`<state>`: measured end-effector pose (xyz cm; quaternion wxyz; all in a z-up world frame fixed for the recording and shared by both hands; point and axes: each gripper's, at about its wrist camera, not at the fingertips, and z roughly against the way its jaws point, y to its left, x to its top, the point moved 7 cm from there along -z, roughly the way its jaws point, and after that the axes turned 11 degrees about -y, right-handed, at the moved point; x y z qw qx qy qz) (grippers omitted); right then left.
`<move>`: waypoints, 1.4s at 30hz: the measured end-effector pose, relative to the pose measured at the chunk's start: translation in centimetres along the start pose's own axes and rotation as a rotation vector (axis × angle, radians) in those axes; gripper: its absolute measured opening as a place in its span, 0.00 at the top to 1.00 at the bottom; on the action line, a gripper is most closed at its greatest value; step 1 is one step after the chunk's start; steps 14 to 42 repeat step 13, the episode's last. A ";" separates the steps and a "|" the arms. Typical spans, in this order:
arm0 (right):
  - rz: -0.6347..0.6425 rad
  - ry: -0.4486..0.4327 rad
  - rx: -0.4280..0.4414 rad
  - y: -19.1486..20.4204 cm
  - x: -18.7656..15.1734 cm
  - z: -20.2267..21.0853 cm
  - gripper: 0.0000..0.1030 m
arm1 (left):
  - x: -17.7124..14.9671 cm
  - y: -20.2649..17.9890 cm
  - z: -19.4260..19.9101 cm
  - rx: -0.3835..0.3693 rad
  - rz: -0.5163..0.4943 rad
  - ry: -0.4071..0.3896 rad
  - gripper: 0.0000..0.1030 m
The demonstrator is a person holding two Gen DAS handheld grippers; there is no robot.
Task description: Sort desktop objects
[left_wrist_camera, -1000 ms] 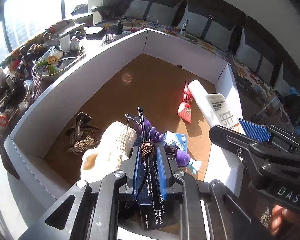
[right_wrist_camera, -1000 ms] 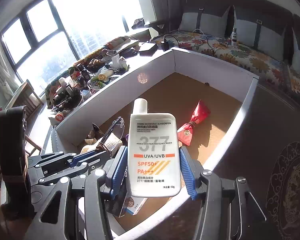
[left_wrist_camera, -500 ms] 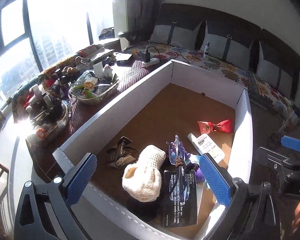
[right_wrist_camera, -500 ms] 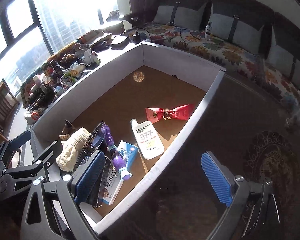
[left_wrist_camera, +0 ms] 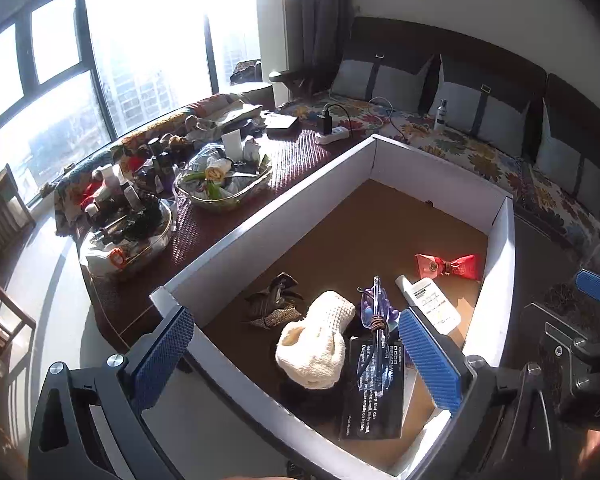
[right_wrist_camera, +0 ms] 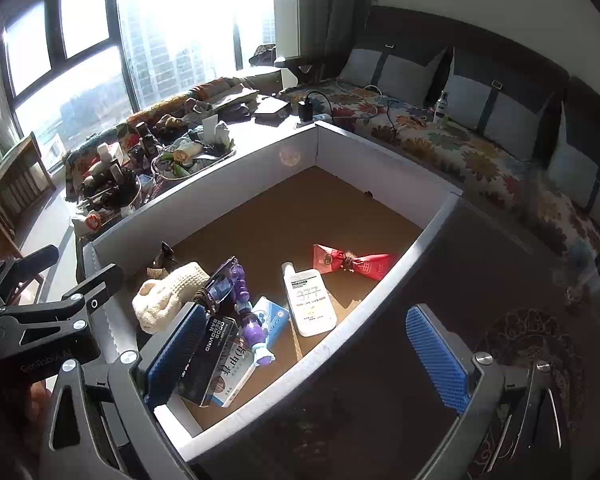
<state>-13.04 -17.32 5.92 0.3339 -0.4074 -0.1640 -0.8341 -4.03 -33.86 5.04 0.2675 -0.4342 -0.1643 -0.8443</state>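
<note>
left wrist view looked obliquely down, close over the white box's (left_wrist_camera: 260,216) near end; right wrist view likewise, from its right side; both shared its interior.

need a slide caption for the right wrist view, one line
Right gripper, jaws open and empty, above the white box holding a sunscreen bottle, red pouch and knitted sock.

black box (left_wrist_camera: 374,388) half-hidden — glasses (left_wrist_camera: 374,312) overlapping

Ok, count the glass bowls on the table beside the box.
2. One bowl heaped with odds and ends sits near the box's long wall; the other is further towards the window. Clutter may hide more.
</note>
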 end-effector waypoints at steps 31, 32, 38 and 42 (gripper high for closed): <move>0.005 0.012 -0.007 0.4 -0.8 -0.4 0.02 | 0.1 0.2 0.6 -0.005 0.036 -0.014 0.00; 0.005 0.012 -0.007 0.4 -0.8 -0.4 0.02 | 0.1 0.2 0.6 -0.005 0.036 -0.014 0.00; 0.005 0.012 -0.007 0.4 -0.8 -0.4 0.02 | 0.1 0.2 0.6 -0.005 0.036 -0.014 0.00; 0.005 0.012 -0.007 0.4 -0.8 -0.4 0.02 | 0.1 0.2 0.6 -0.005 0.036 -0.014 0.00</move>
